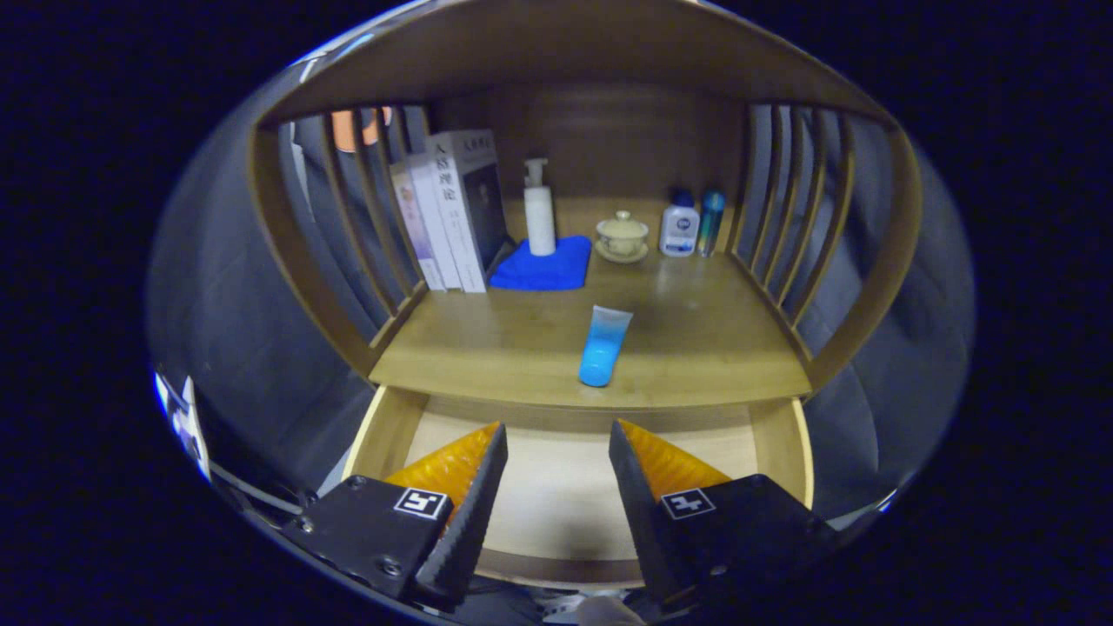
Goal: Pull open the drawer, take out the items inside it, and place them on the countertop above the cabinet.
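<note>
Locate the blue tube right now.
Gripper view: the blue tube lies on the countertop near its front edge, above the open drawer, beyond the open hand-held gripper and in front of the blue cloth.

Tongs: held level, pointing forward
Fingers: spread apart, gripping nothing
Tips: both bare

The gripper hung over the pulled-out drawer, its fingers apart with nothing between them. Beyond the fingers, a blue tube lay on the countertop near its front edge. Farther back stood some books against the left slats, a white pump bottle on a blue cloth, a lidded cup on a saucer, and two small bottles beside the right slats.
</note>
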`<move>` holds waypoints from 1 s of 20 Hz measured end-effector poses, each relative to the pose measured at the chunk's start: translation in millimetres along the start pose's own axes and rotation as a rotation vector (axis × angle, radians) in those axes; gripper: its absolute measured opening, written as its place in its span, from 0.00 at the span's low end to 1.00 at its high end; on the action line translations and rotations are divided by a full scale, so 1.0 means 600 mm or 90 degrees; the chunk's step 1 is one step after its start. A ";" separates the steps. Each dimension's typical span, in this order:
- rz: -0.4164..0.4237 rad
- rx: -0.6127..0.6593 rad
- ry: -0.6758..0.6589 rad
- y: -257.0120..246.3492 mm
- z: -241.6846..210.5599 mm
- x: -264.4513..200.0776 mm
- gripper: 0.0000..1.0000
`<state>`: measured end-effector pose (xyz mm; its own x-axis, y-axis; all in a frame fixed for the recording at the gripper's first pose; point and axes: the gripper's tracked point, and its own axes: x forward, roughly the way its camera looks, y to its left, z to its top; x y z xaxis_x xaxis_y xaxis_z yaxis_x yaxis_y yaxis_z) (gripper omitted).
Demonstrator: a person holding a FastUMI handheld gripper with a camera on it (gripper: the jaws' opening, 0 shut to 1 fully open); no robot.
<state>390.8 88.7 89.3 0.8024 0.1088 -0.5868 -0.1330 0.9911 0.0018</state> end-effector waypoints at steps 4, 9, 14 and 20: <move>-0.010 -0.010 -0.111 0.010 -0.021 -0.088 0.77; -0.025 0.007 -0.235 0.002 -0.039 -0.173 0.93; -0.016 0.033 -0.313 -0.026 -0.094 -0.223 0.99; 0.007 0.052 -0.362 -0.045 -0.163 -0.228 1.00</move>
<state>227.4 39.4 90.2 0.9909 0.1217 -0.0581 -0.1168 0.9899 0.0809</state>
